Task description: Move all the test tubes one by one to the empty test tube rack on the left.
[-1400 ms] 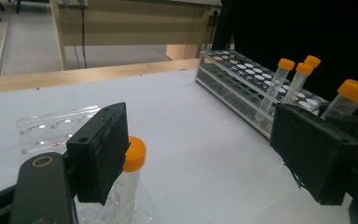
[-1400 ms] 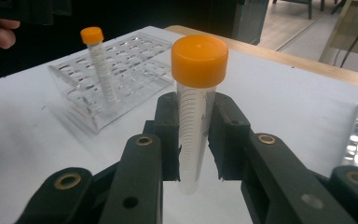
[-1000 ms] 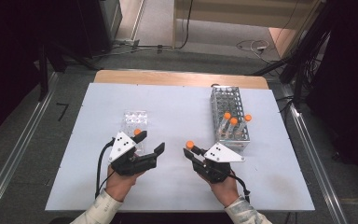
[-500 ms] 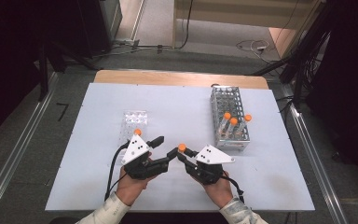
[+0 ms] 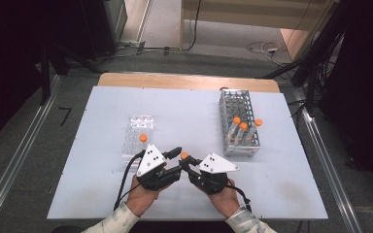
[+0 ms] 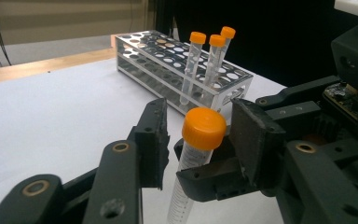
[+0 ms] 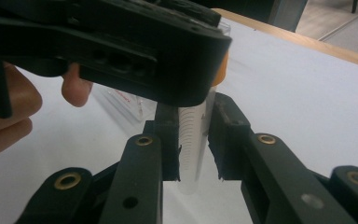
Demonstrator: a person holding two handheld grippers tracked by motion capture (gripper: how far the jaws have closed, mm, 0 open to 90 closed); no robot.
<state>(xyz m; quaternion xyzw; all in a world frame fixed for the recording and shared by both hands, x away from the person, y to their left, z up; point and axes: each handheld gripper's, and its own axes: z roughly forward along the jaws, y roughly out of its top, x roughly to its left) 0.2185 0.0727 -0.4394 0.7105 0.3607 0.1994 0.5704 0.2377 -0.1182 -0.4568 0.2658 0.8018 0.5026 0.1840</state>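
White table [image 5: 102, 194], right tool [image 5: 187, 164] clamping tube [image 6: 196, 154] between left tool's [image 6: 198, 140] just-closing, untouching jaws; rack [image 5: 239, 121] behind.

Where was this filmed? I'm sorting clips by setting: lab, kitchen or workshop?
Most likely a lab bench or a mock-up of one: a metal test-tube rack holds orange-capped tubes, a clear plastic rack holds another, and the right gripper clamps a graduated tube over a white table.
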